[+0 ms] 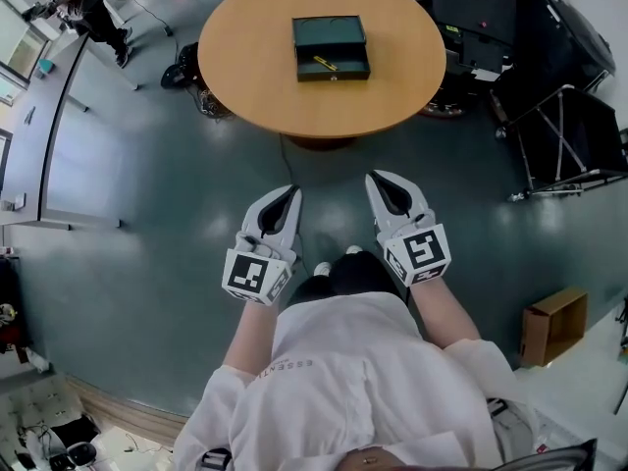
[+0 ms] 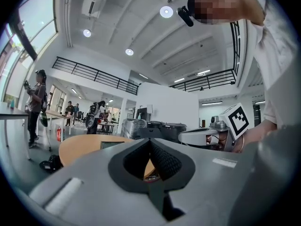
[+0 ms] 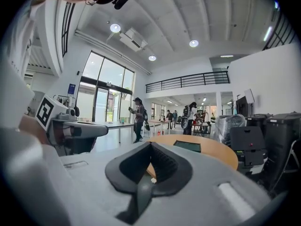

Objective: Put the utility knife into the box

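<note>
Round wooden table (image 1: 255, 86) is standing on glossy grey floor (image 1: 147, 214), dark base showing under near edge. Dark green box (image 1: 329, 29) is lying near middle of tabletop, well apart from rim on every side, open side facing up. Floor is also carrying brown cardboard carton (image 1: 554, 324) at right, well apart from table. Black folding stand (image 1: 569, 140) and black cases (image 1: 476, 8) are standing near table's right side.

Premises: open-plan office or lab hall, double height. Evidence: mezzanine railing (image 3: 188, 81), round ceiling lights (image 3: 194, 43), tall glazed front (image 3: 101, 93), grey floor (image 1: 147, 214), round wooden bench (image 1: 255, 77), long work tables (image 3: 113, 123), black equipment cases (image 3: 247, 142).
</note>
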Demonstrator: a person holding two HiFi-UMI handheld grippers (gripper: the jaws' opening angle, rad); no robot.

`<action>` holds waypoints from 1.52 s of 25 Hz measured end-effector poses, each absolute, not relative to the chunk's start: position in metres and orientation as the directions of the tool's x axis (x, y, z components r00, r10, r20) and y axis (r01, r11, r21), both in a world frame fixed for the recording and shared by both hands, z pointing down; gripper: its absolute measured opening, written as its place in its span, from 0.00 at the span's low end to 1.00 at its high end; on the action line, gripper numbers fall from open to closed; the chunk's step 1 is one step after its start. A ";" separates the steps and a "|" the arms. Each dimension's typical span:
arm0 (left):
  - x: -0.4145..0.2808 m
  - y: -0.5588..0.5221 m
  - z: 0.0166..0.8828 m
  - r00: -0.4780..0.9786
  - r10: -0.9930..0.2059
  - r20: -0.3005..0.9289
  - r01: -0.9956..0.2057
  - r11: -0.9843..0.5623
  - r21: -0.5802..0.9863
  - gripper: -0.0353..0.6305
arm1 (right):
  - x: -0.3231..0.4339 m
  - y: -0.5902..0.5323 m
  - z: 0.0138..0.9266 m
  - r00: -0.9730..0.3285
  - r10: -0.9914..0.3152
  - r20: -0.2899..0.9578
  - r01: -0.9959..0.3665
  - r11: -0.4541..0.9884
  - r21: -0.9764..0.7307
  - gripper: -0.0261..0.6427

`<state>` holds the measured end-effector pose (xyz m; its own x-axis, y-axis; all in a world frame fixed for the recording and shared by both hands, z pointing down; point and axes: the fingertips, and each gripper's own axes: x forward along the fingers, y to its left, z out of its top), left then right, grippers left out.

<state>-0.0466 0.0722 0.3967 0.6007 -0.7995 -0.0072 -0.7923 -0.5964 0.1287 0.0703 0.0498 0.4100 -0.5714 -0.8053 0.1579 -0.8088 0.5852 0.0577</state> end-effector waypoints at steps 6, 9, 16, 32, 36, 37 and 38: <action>-0.042 0.099 0.394 0.604 -0.796 -0.044 -0.788 -0.605 0.118 0.06 | 0.072 0.077 0.412 -0.568 -0.807 0.162 -0.812 0.581 0.050 0.03; -0.034 0.111 0.386 0.608 -0.792 -0.059 -0.785 -0.610 0.107 0.06 | 0.076 0.088 0.409 -0.572 -0.805 0.160 -0.809 0.585 0.051 0.03; -0.018 0.147 0.386 0.590 -0.806 -0.051 -0.799 -0.591 0.109 0.06 | 0.084 0.128 0.415 -0.610 -0.768 0.196 -0.777 0.628 0.039 0.03; -0.012 0.181 0.383 0.543 -0.836 -0.076 -0.831 -0.548 0.093 0.06 | 0.101 0.160 0.417 -0.610 -0.768 0.193 -0.773 0.631 0.066 0.03; -0.012 0.181 0.382 0.544 -0.835 -0.081 -0.831 -0.549 0.089 0.06 | 0.104 0.158 0.419 -0.604 -0.773 0.196 -0.778 0.625 0.066 0.03; -0.012 0.180 0.381 0.547 -0.833 -0.081 -0.829 -0.552 0.088 0.06 | 0.104 0.157 0.418 -0.602 -0.774 0.196 -0.780 0.622 0.064 0.03; -0.011 0.179 0.380 0.551 -0.831 -0.080 -0.826 -0.556 0.087 0.06 | 0.103 0.155 0.418 -0.600 -0.776 0.196 -0.782 0.620 0.063 0.03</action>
<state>-0.0113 0.1793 0.3797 0.5507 -0.8309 -0.0803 -0.8265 -0.5562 0.0871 0.1029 0.1552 0.4177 -0.5995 -0.7761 0.1957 -0.7821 0.6200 0.0627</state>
